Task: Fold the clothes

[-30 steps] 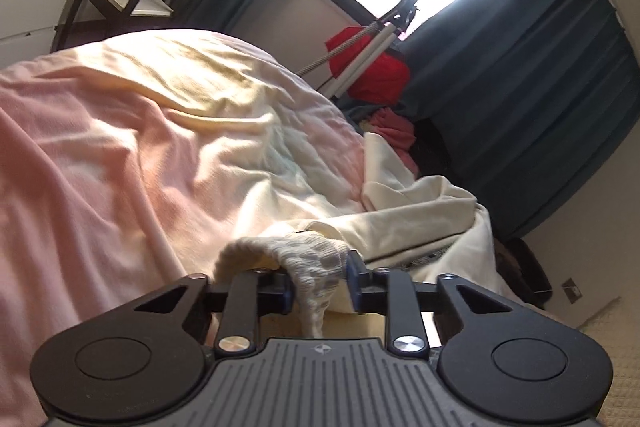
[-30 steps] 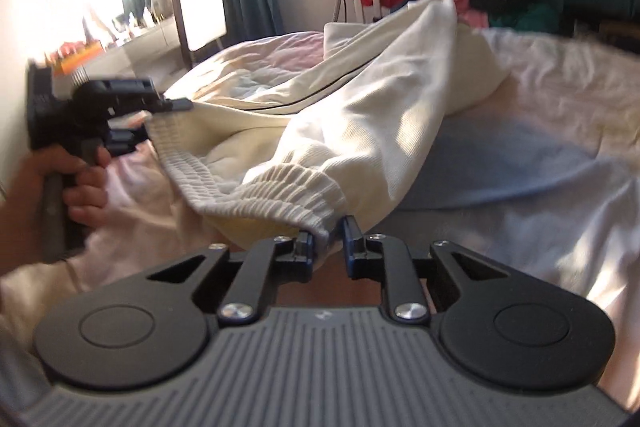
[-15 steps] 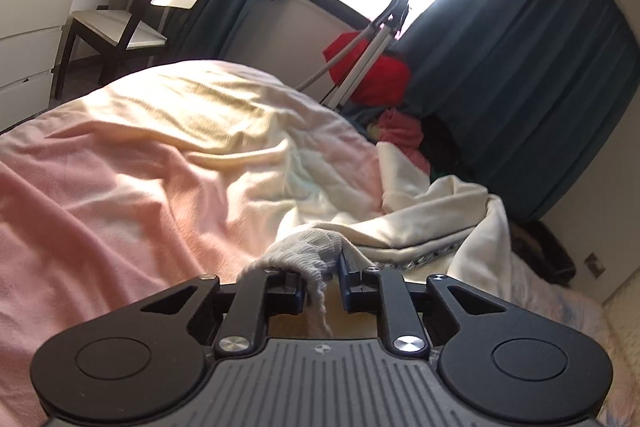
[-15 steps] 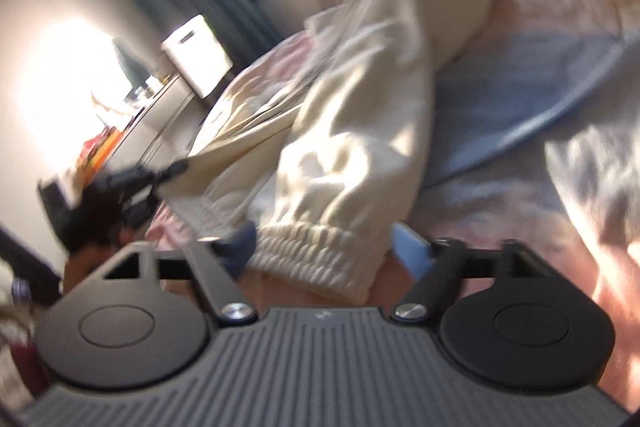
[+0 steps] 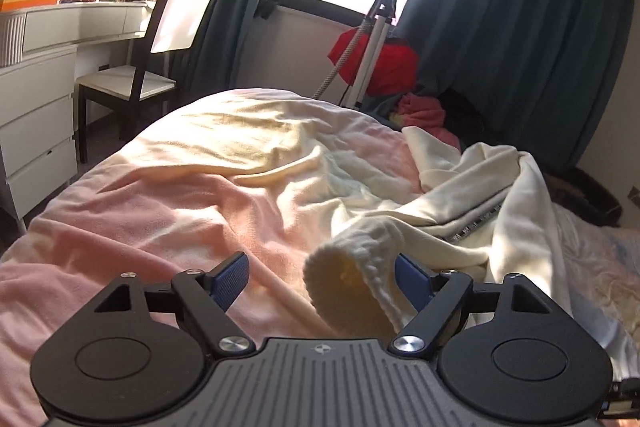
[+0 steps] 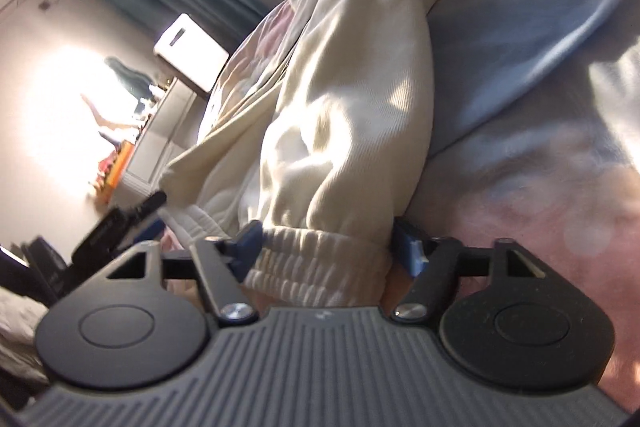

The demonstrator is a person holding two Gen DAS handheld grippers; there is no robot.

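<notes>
A cream sweat garment lies crumpled on the pink bedspread. In the left wrist view one ribbed cuff rests loose between the jaws of my left gripper, against the right pad. These jaws are opening and do not press on it. In the right wrist view another ribbed cuff fills the gap of my right gripper. Its jaws are closing, with the pads at the cuff's two ends and no visible squeeze. The left gripper shows blurred at the left there.
A white desk with drawers and a chair stand left of the bed. A red bag, a steamer pole and a heap of clothes sit under the window. A blue pillow lies right of the garment.
My left gripper has let go of its cuff and spread wide. My right gripper let go, opened, rolled and sank, and now narrows around the other cuff.
</notes>
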